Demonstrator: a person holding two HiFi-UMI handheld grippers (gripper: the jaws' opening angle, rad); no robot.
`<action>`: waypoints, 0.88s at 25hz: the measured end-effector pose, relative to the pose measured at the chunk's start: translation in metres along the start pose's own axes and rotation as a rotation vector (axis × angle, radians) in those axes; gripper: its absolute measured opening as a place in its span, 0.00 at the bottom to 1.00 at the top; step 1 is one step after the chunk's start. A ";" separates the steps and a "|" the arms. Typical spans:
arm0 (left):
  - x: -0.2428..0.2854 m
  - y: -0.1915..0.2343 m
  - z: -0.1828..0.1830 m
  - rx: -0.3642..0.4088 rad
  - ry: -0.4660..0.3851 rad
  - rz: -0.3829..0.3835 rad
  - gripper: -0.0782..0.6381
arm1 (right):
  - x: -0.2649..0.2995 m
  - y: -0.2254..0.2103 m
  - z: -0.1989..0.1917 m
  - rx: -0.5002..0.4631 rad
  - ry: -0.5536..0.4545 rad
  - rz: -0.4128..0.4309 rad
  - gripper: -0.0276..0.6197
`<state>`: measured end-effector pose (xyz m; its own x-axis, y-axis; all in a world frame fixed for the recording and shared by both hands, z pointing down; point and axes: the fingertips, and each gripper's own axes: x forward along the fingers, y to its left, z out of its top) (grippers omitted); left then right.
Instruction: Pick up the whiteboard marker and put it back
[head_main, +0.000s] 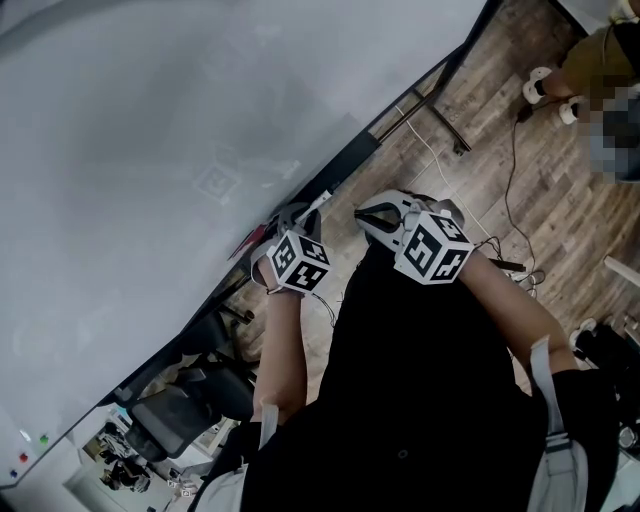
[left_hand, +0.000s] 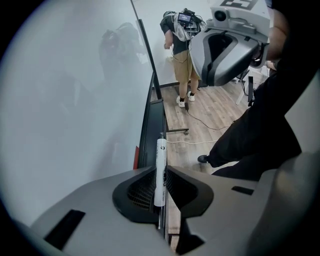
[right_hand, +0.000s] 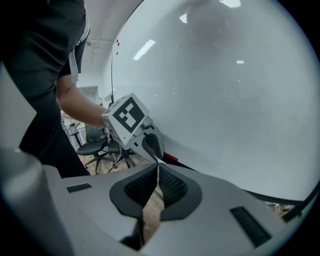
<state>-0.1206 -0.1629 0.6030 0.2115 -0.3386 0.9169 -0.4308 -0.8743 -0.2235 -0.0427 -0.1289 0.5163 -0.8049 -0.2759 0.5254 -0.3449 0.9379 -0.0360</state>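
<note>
Wood-plank flooring (head_main: 500, 130) runs across the upper right of the head view, while a large whiteboard (head_main: 150, 150) fills the upper left, its dark lower edge cutting diagonally through the middle of the frame. At the centre of the left gripper view, the left gripper (left_hand: 160, 168) has its two jaws pressed onto the whiteboard marker (left_hand: 161, 152), a white barrel that stands up out of the jaws just beside the board's dark bottom frame (left_hand: 150, 120). A small red object (left_hand: 135, 157) sits against that frame left of the marker. Near the top of the same view another person (left_hand: 180, 55) stands on the floor, with a cable (left_hand: 200, 120) trailing below them. The right gripper (right_hand: 158, 170) has its jaws closed together with nothing between them; in the head view it is right of centre, near the left one. Office chairs (head_main: 190, 400) stand at the lower left of the head view.
</note>
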 end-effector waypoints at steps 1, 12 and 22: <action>-0.003 -0.002 0.001 0.003 -0.007 0.004 0.21 | -0.002 0.001 0.001 -0.003 -0.002 -0.005 0.07; -0.056 0.009 0.037 -0.049 -0.154 0.099 0.21 | -0.016 -0.013 0.023 -0.069 -0.033 -0.038 0.07; -0.131 0.024 0.080 -0.180 -0.444 0.155 0.21 | -0.049 -0.041 0.085 -0.164 -0.151 -0.089 0.07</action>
<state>-0.0883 -0.1674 0.4509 0.4687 -0.6092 0.6397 -0.6227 -0.7415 -0.2498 -0.0301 -0.1722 0.4201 -0.8422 -0.3755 0.3869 -0.3447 0.9268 0.1493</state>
